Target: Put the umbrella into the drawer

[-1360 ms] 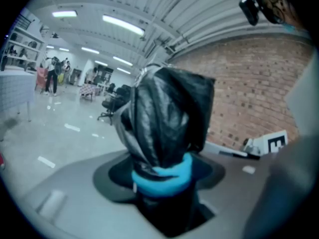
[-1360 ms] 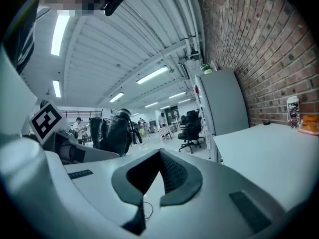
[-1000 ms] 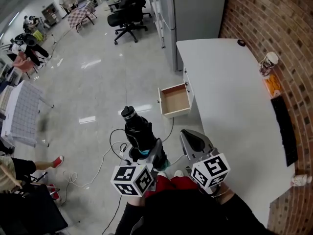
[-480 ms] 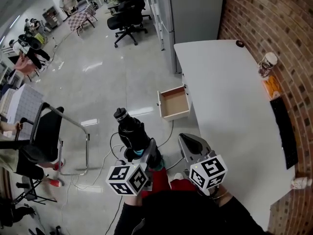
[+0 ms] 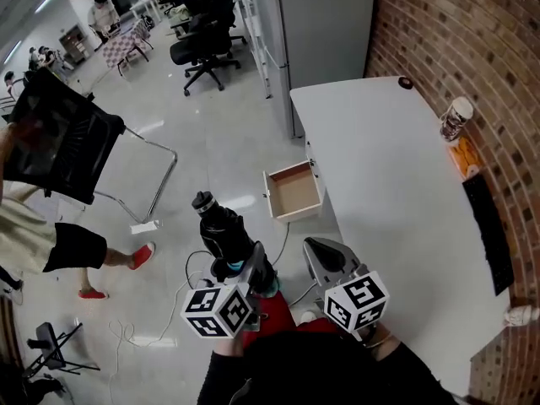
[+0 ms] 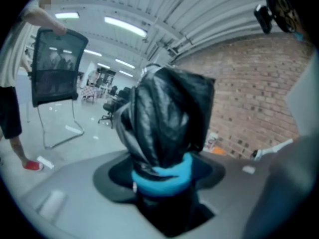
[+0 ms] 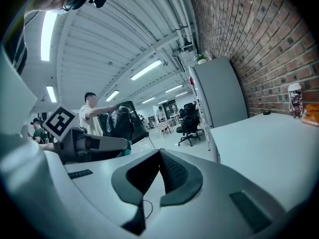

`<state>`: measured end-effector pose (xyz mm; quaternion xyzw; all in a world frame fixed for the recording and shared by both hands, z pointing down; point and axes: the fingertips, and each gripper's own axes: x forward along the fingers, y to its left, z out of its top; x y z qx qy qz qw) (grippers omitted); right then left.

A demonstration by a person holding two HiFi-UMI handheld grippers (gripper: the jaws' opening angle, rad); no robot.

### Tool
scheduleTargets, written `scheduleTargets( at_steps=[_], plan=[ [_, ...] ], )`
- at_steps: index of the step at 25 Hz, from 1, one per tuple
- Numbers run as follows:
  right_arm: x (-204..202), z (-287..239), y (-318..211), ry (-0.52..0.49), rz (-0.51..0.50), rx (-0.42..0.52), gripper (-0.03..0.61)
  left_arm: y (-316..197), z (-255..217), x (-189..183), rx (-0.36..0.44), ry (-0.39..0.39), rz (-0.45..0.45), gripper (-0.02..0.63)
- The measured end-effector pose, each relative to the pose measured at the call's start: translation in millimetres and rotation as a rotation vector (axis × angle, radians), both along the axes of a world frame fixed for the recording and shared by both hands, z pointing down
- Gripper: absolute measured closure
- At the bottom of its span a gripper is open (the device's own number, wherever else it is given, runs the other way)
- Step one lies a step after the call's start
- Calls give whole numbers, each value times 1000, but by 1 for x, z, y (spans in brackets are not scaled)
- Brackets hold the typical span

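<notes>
A folded black umbrella (image 6: 167,116) is clamped between the jaws of the left gripper (image 5: 253,267). They are held wide around its bundled canopy, just at the blue strap (image 6: 162,176). The jaws of the right gripper (image 7: 159,156) are brought together at their tips, and nothing is held between them.

The umbrella is carried above the floor, well apart from the drawer (image 5: 294,189), which is pulled out from the side of the white desk (image 5: 396,192) and lies empty. The pickup can therefore be judged done and the drawer ready. What is left is the carry to the drawer, the lowering of the umbrella into it and the release.

The drawer is shown by the head view alone and appears in neither gripper view. The grip is shown best by the left gripper view, since in the head view it is partly covered by the gripper's own body. Only in the right gripper view is the meeting of that gripper's pads made plain, with a paper cup (image 7: 295,99) on the desk near the brick wall. A person carrying a black chair (image 5: 59,137) is seen at the far left, well apart from the drawer.
</notes>
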<state>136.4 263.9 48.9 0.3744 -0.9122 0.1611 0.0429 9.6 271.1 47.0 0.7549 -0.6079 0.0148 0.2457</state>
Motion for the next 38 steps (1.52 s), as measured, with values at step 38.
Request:
scheduleTargets(
  at_steps=[38],
  plan=[
    [-153,38,-204,207,244,-53,577,-208,73,-185,-159,164,146,330]
  ],
)
